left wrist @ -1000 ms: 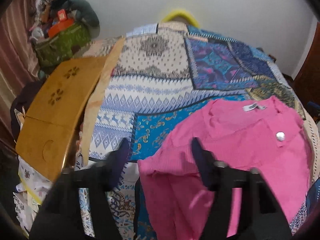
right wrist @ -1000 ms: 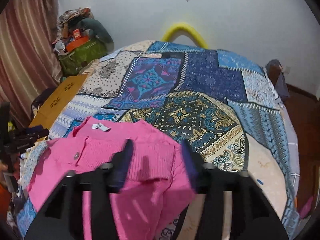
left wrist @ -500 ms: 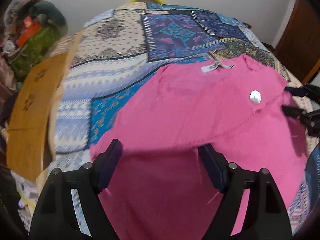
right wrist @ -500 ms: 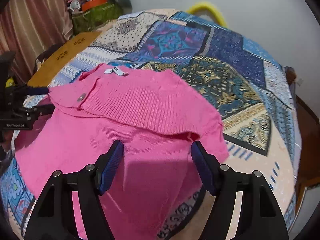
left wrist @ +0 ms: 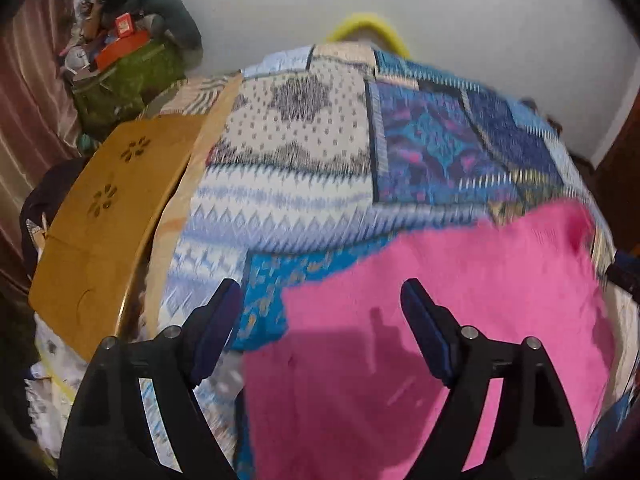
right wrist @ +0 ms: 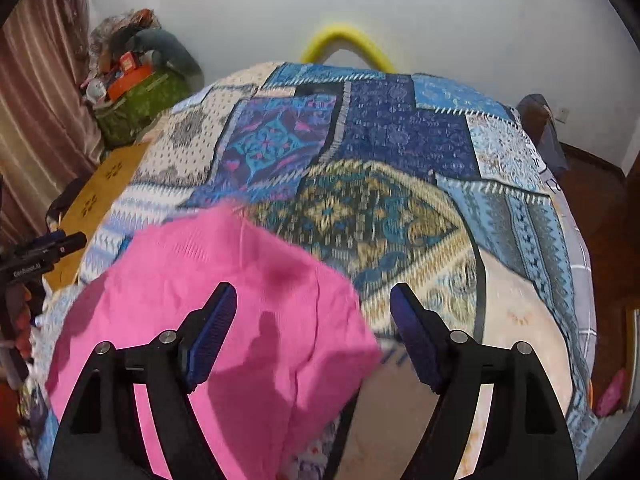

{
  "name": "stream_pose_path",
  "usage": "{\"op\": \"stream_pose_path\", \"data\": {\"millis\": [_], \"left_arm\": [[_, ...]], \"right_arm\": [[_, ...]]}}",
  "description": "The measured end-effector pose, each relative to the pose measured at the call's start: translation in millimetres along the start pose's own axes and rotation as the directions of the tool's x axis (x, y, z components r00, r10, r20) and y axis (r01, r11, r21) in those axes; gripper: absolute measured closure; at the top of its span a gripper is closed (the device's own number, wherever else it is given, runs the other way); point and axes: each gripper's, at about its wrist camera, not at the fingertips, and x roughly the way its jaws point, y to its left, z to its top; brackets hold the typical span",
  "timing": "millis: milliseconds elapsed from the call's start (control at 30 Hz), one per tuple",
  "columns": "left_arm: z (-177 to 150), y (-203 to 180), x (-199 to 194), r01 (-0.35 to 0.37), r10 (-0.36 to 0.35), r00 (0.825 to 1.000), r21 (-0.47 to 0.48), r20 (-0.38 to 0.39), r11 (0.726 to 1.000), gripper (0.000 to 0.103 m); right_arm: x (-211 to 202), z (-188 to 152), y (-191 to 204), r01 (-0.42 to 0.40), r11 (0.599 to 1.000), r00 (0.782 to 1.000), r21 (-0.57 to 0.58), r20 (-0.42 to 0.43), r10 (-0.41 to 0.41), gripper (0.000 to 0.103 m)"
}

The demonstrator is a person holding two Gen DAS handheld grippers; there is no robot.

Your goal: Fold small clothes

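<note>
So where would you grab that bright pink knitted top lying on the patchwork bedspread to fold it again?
Probably by its two near corners. The pink knitted top lies flat on the patchwork bedspread, so only its edges offer something to pinch. The left gripper, open, could come in low from the top's left edge; the right gripper, jaws still opening, from the right edge.

The garment lies on the bed near its front edge; a board sits left of the bed, a bag behind it.
</note>
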Motion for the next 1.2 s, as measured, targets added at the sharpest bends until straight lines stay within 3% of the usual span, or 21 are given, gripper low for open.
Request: {"op": "stream_pose_path", "data": {"millis": [133,333,400,500,600,633,733,833,900,1067,1200], "left_arm": [[-30,9,-9,-0.006,0.007,0.999,0.03,-0.053,1.0,0.021],[-68,37,-36,0.002,-0.003,0.997,-0.012,-0.082,1.0,0.021],[-78,48,-43,-0.002,-0.002,0.996,-0.037,-0.09,0.999,0.021],[-88,59,-48,-0.012,0.007,0.995,-0.056,-0.102,0.998,0.021],[-91,66,-49,-0.039,0.032,0.993,-0.058,-0.11,0.998,0.021],[-91,67,-48,-0.041,0.034,0.993,-0.062,-0.11,0.997,0.021],[-84,70,-46,-0.059,0.05,0.993,-0.089,-0.104,0.994,0.021],[-73,65,-42,-0.078,0.073,0.995,-0.081,-0.069,0.994,0.021],[-66,60,-37,-0.074,0.07,0.996,-0.072,-0.06,0.995,0.021],[-51,37,-16,0.016,-0.021,0.997,-0.061,-0.073,0.998,0.021],[-46,15,8,0.11,-0.119,0.987,-0.083,-0.11,0.99,0.021]], "right_arm": [[-13,-21,10,-0.026,0.999,0.999,-0.024,-0.033,0.025,0.028],[-25,-74,20,-0.085,0.996,0.99,-0.02,-0.115,0.082,0.028],[-19,-89,24,-0.106,0.994,0.982,-0.029,-0.16,0.1,0.033],[-13,-104,29,-0.083,0.995,0.985,-0.061,-0.16,0.072,0.042],[-15,-104,34,-0.097,0.992,0.985,-0.08,-0.149,0.085,0.076],[-15,-103,34,-0.112,0.99,0.983,-0.083,-0.153,0.098,0.094],[-16,-101,37,-0.113,0.984,0.983,-0.135,-0.159,0.091,0.097],[-23,-99,31,-0.06,0.972,0.991,-0.226,-0.134,0.03,0.098],[-27,-95,20,-0.035,0.974,0.993,-0.224,-0.118,0.009,0.098],[-36,-70,-25,0.066,0.988,0.996,-0.143,-0.054,-0.075,0.098],[-39,-55,-50,0.134,0.99,0.991,-0.053,-0.008,-0.134,0.097]]}}
